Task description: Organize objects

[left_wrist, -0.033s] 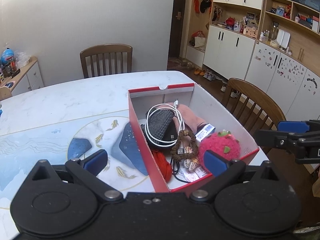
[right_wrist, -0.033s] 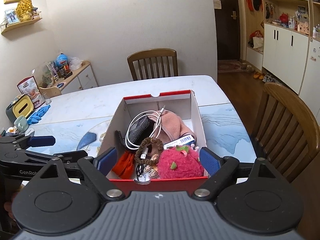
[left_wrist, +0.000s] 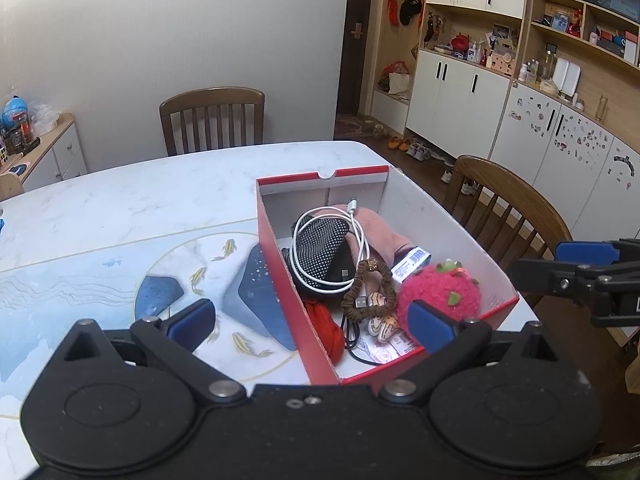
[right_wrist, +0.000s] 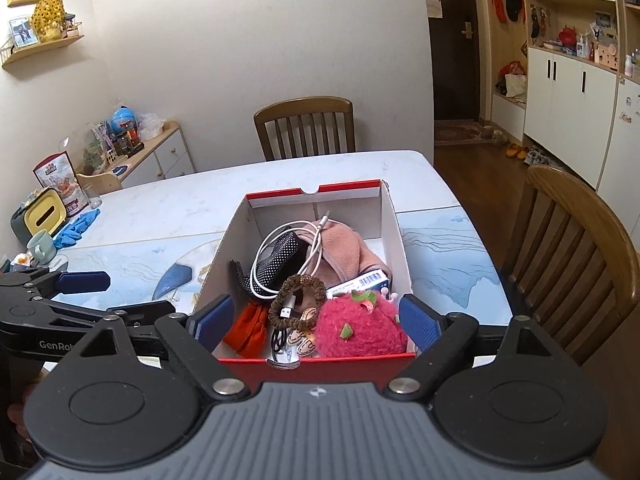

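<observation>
A red and white shoebox stands open on the table. It holds a pink strawberry plush, a white cable, a black dotted pouch, a brown scrunchie, a pink cloth, a red cloth and a small blue and white carton. My left gripper is open, over the box's near left corner. My right gripper is open, spanning the box's near end.
Wooden chairs stand at the far side and the right side of the table. A mug, blue gloves and a yellow tissue box sit at the table's left end.
</observation>
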{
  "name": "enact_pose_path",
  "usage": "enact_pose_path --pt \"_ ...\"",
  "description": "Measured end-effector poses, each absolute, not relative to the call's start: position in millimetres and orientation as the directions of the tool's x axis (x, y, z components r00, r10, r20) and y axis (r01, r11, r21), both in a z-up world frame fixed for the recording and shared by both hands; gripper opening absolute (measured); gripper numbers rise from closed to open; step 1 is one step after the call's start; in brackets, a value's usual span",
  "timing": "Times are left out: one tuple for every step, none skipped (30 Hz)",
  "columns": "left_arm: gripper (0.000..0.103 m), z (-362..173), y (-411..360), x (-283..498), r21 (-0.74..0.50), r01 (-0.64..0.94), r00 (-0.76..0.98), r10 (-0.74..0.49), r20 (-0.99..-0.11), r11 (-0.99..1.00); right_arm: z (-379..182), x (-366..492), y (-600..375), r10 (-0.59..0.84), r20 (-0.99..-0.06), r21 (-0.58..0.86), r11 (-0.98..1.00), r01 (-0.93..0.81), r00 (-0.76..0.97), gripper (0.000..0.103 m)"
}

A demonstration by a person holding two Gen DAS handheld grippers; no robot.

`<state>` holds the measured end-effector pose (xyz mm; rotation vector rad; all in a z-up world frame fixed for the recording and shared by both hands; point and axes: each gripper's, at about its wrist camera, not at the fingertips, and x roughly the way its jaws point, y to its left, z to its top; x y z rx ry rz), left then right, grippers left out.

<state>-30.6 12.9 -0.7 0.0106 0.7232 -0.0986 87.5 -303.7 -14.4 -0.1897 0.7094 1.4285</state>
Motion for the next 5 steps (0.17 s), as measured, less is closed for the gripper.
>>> enact_pose_path --pt "0.102 -0.5 13.0 -30.4 -0.021 0.090 0.747 -0.082 -0.660 0.996 -14.4 87.3 -303.5 0.835 -0.550 0.289 0.168 -0.943 -0.020 0.090" --pt "0.102 -0.7 13.9 -30.2 -0.019 0.088 0.748 -0.079 -0.658 0.996 -14.4 87.1 -303.2 0.834 -0.552 0.288 0.170 -0.943 -0.018 0.090" --pt "0.102 -0.5 14.2 -30.1 -0.019 0.088 0.749 -0.079 -0.657 0.996 -14.7 87.1 -303.0 0.833 -0.553 0.287 0.171 -0.943 -0.017 0.090" --pt "0.102 -0.4 14.9 -29.9 -0.022 0.092 0.749 -0.083 -0.657 0.996 -14.9 87.2 -302.3 0.832 -0.555 0.287 0.173 -0.942 -0.016 0.090" --pt "0.102 -0.4 15.5 -29.5 -0.024 0.095 0.749 -0.088 -0.657 0.995 -14.9 87.5 -301.6 0.830 -0.557 0.289 0.176 -0.941 -0.016 0.090"
